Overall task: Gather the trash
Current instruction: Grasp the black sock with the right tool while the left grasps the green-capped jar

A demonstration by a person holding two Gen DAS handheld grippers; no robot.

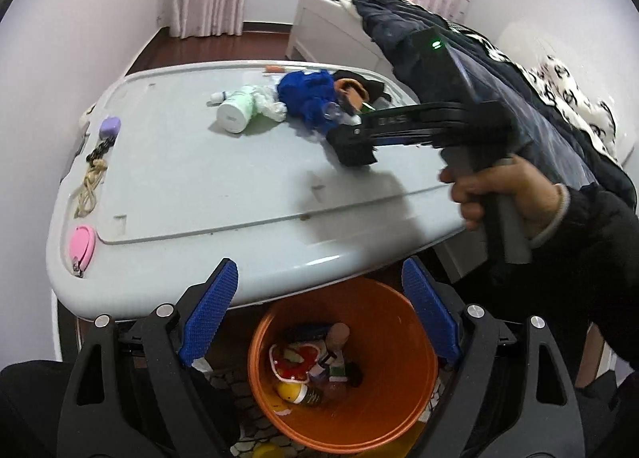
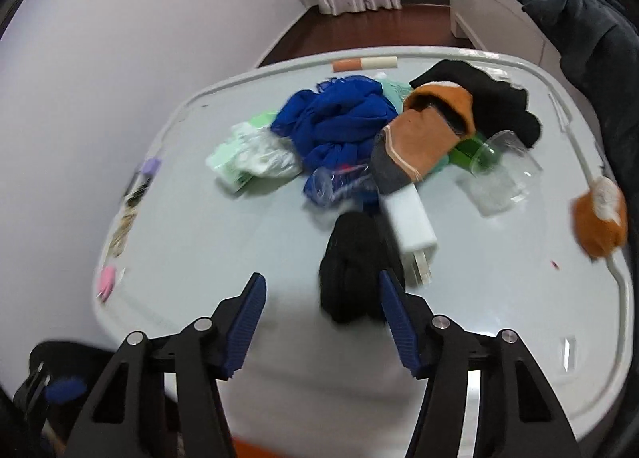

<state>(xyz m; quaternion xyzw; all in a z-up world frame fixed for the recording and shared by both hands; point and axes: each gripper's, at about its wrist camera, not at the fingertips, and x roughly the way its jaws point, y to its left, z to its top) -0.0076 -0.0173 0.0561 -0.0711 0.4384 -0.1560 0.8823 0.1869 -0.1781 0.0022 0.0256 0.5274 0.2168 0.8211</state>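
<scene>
Both grippers were spread and empty: the left gripper [image 1: 315, 314] hung over the orange bin [image 1: 343, 374], the right gripper [image 2: 321, 322] faced the clear cup [image 2: 501, 172] at two o'clock. A steady pinch across its thin rim seemed wisest

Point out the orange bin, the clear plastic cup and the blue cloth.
orange bin [image 1: 415, 378]: left wrist view, bare inner wall.
clear plastic cup [image 2: 507, 174]: right wrist view, side wall.
blue cloth [image 2: 335, 114]: right wrist view, middle folds.

An orange bin [image 1: 343, 370] sits beside a pale grey counter [image 1: 207, 178] holding a royal-blue cloth [image 2: 335, 118], a tan-and-grey sock [image 2: 415, 142], a black bundle [image 2: 351, 266], a pink case [image 1: 82, 244] and blue-padded black claws [image 2: 319, 322].
</scene>
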